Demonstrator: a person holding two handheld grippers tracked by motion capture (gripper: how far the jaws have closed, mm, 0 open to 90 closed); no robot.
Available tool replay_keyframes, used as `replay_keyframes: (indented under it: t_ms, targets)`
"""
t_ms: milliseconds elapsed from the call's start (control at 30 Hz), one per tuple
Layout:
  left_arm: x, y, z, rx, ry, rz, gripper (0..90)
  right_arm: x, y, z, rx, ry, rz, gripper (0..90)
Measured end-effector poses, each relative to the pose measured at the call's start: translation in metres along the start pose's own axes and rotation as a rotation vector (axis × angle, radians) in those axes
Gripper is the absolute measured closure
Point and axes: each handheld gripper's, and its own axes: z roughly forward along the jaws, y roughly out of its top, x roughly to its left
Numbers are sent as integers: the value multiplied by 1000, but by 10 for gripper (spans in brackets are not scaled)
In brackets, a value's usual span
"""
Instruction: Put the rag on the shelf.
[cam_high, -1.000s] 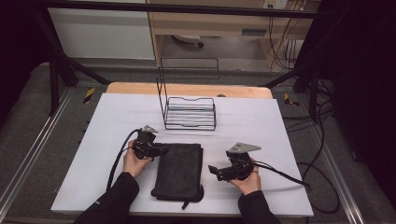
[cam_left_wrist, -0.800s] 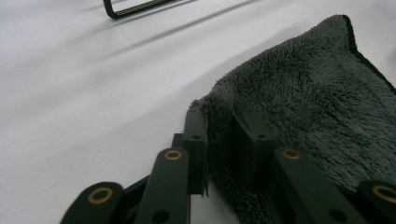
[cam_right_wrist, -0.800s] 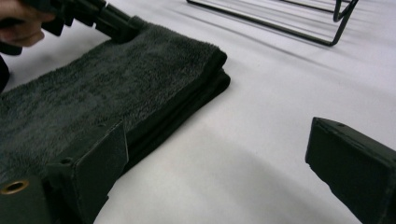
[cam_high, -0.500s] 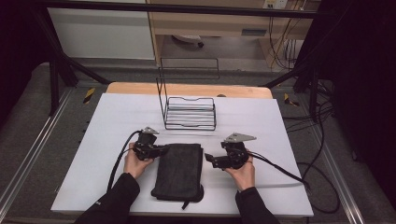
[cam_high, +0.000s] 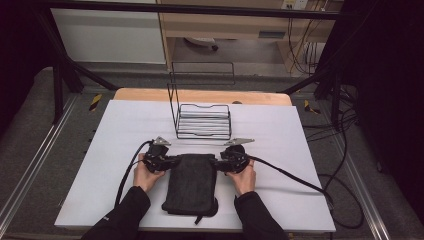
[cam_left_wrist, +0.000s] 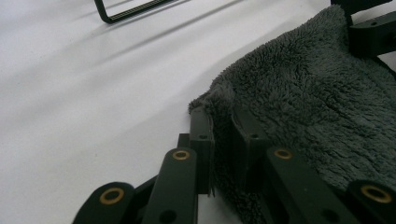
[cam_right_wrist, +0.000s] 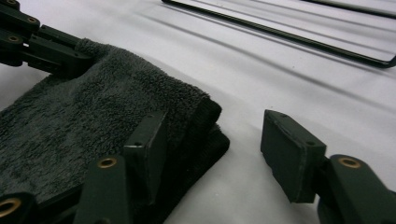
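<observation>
Nearest the person, the folded dark grey towel lies flat on the white table, its near end with a small strap close to the table's front edge and its far end lying between the two grippers. At the towel's far left corner the left gripper is clamped on the cloth: in the left gripper view its jaws stand close together with a fold of the fluffy pile pinched between them. At the far right corner the right gripper has its jaws spread wide; one jaw rests over the towel's thick folded edge and the other stands clear on the bare table beside it, so it grips nothing. In the high view the left gripper and the right gripper face each other across the towel's far edge, each in one hand, cables trailing outward. Beyond both grippers stands a black wire rack, well apart from the towel, and behind it the table's wooden far edge.
</observation>
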Motion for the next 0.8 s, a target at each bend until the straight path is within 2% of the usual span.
replay_keyframes:
  t_ms: [233, 333, 467, 633, 800]
  targets:
    - [0, 0, 0, -2, 5, 14, 788, 2, -2, 4, 3, 34, 33, 544]
    - [0, 0, 0, -1, -2, 8, 788, 4, -2, 4, 6, 35, 34, 577]
    - [1, 0, 0, 0, 0, -2, 789, 6, 0, 6, 28, 40, 49, 666]
    - [1, 0, -1, -1, -1, -21, 799, 4, 2, 6, 62, 77, 101, 753]
    - [2, 0, -1, -11, -11, -31, 811, 2, 6, 5, 78, 97, 132, 783]
